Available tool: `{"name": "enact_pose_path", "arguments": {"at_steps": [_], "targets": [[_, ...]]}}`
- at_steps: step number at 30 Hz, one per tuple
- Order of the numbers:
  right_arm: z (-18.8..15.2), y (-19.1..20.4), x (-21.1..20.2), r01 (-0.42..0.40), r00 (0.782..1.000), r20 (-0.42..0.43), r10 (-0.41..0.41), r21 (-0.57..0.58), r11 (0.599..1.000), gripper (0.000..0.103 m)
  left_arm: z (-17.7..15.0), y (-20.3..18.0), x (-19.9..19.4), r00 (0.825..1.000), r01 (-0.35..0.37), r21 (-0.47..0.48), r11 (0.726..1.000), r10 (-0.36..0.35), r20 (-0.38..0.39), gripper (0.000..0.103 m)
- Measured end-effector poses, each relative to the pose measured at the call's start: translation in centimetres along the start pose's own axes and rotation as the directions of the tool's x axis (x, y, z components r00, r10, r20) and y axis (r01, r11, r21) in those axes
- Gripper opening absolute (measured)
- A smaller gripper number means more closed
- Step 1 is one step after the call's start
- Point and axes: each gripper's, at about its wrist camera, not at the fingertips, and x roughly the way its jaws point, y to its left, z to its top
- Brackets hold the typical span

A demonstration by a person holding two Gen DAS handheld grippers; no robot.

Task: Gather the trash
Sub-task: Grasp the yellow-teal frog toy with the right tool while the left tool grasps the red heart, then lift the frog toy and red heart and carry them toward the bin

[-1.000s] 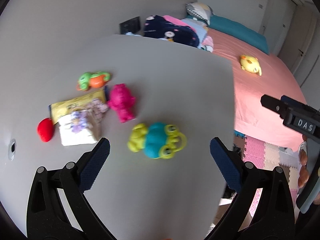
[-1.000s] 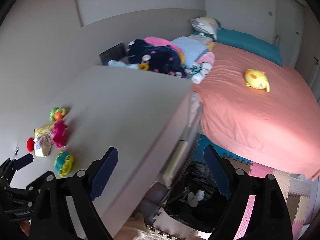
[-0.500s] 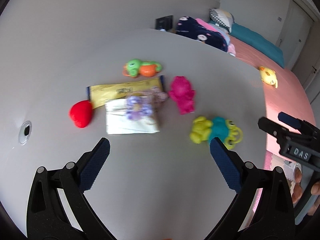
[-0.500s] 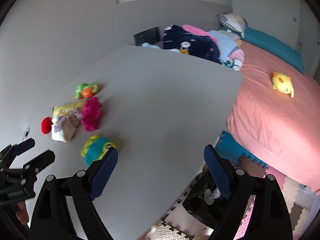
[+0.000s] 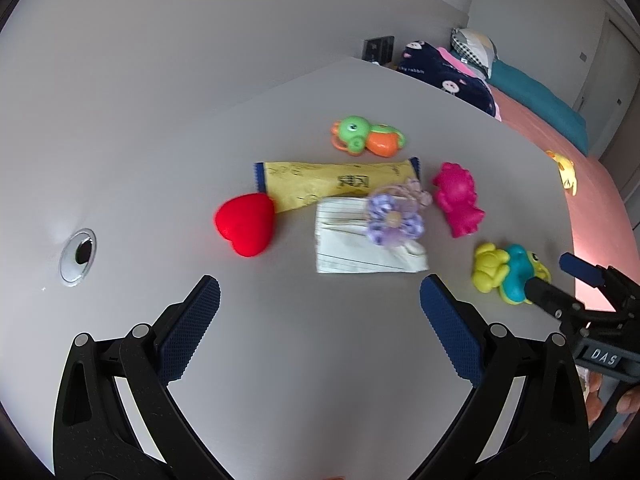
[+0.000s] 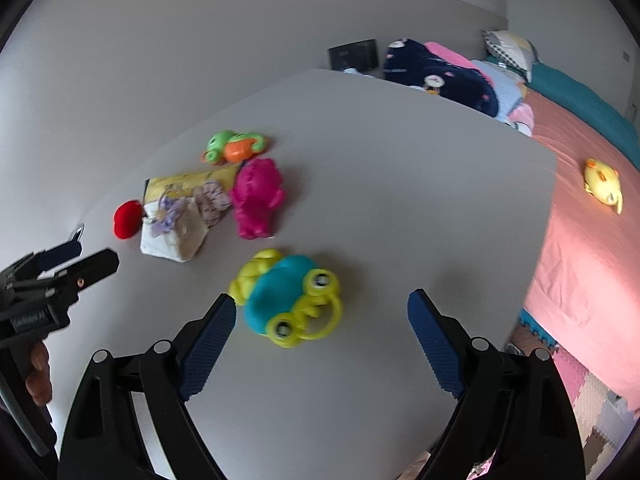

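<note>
On the grey table [image 5: 320, 360] lie a yellow snack wrapper [image 5: 332, 180] and a white folded paper pack [image 5: 360, 248] with a crumpled purple flower-like wrap [image 5: 394, 216] on top. My left gripper [image 5: 320, 300] hovers open just short of the white pack, nothing between its fingers. My right gripper [image 6: 324, 308] is open too, its left finger beside a teal and yellow frog toy [image 6: 288, 296] that lies just ahead of the gap. The wrapper [image 6: 180, 180] and pack [image 6: 176, 236] sit further left in the right wrist view.
Toys surround the trash: a red heart [image 5: 246, 224], a pink bear [image 5: 458, 200], a green and orange turtle [image 5: 366, 136]. A cable hole [image 5: 78, 256] is at the table's left. A pink bed [image 6: 592, 240] with a yellow duck [image 6: 602, 184] lies beyond the right table edge.
Both grippers have swung left from the table's bed-side edge to over the cluster of toys and trash, sinking slightly. Both stayed open and hold nothing.
</note>
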Motion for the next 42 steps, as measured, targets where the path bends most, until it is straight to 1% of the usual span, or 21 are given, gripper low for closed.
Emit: {"name": "enact_pose_path", "arguments": {"at_steps": [4, 8, 12, 14, 15, 17, 18, 19, 22, 25, 29, 30, 31, 33, 38, 42], "targets": [[0.1, 1.0, 1.3, 0.001, 1.0, -0.017, -0.002, -0.017, 1.0, 0.088, 0.1, 1.3, 0.4, 1.0, -0.019, -0.011, 1.0, 0.019, -0.002, 0.097], [0.3, 1.4, 2.6, -0.005, 0.999, -0.04, 0.004, -0.024, 1.0, 0.077, 0.6, 2.2, 1.3, 0.999, -0.052, -0.005, 0.999, 0.052, 0.005, 0.097], [0.4, 1.9, 3.1, 0.026, 0.999, -0.018, -0.027, -0.058, 0.998, 0.074, 0.9, 3.1, 2.4, 0.997, -0.079, 0.001, 0.997, 0.079, -0.002, 0.097], [0.3, 2.2, 3.2, 0.055, 0.998, -0.006, -0.056, -0.083, 0.995, 0.066, 1.1, 3.6, 2.8, 0.996, -0.086, -0.003, 0.996, 0.086, -0.002, 0.096], [0.3, 2.3, 3.2, 0.068, 0.998, 0.002, -0.069, -0.097, 0.993, 0.064, 1.3, 3.7, 3.1, 0.996, -0.089, -0.003, 0.996, 0.089, -0.002, 0.096], [0.3, 2.4, 3.2, 0.065, 0.998, 0.01, -0.064, -0.102, 0.993, 0.058, 1.5, 4.1, 3.5, 0.996, -0.092, 0.006, 0.996, 0.092, -0.003, 0.093], [0.3, 2.3, 3.3, 0.067, 0.998, 0.01, -0.066, -0.103, 0.992, 0.058, 1.7, 4.2, 3.9, 0.995, -0.101, 0.013, 0.995, 0.101, -0.006, 0.09], [0.3, 2.4, 3.3, 0.066, 0.998, 0.011, -0.066, -0.104, 0.992, 0.058, 1.7, 4.3, 4.2, 0.994, -0.113, 0.017, 0.993, 0.113, -0.01, 0.084], [0.4, 2.3, 3.3, 0.063, 0.998, 0.012, -0.062, -0.105, 0.992, 0.058, 2.0, 4.6, 5.0, 0.99, -0.137, 0.023, 0.99, 0.137, -0.021, 0.071], [0.4, 2.3, 3.3, 0.063, 0.998, 0.011, -0.062, -0.106, 0.992, 0.058, 2.2, 4.8, 5.3, 0.99, -0.14, 0.021, 0.99, 0.141, -0.017, 0.067], [0.4, 2.1, 3.3, 0.061, 0.998, 0.003, -0.061, -0.108, 0.992, 0.058, 2.3, 4.5, 5.5, 0.986, -0.169, 0.048, 0.984, 0.169, -0.004, 0.065], [0.5, 2.2, 3.3, 0.06, 0.998, 0.001, -0.06, -0.108, 0.992, 0.058, 2.3, 4.4, 5.6, 0.985, -0.17, 0.055, 0.984, 0.171, -0.004, 0.061], [0.5, 2.1, 3.3, 0.059, 0.998, -0.002, -0.059, -0.108, 0.992, 0.058, 2.3, 4.3, 5.7, 0.985, -0.169, 0.058, 0.984, 0.17, -0.006, 0.053], [0.6, 2.0, 3.3, 0.054, 0.998, -0.009, -0.055, -0.101, 0.993, 0.058, 2.3, 4.2, 5.8, 0.986, -0.166, 0.059, 0.984, 0.166, -0.006, 0.047], [0.6, 1.5, 3.1, 0.048, 0.999, -0.022, -0.05, -0.072, 0.996, 0.057, 2.0, 3.9, 5.5, 0.984, -0.175, 0.062, 0.983, 0.175, -0.006, 0.047], [0.5, 0.9, 2.8, 0.037, 0.999, -0.031, -0.039, -0.047, 0.998, 0.057, 1.4, 3.8, 4.6, 0.984, -0.179, 0.057, 0.982, 0.179, 0.003, 0.047]]}}
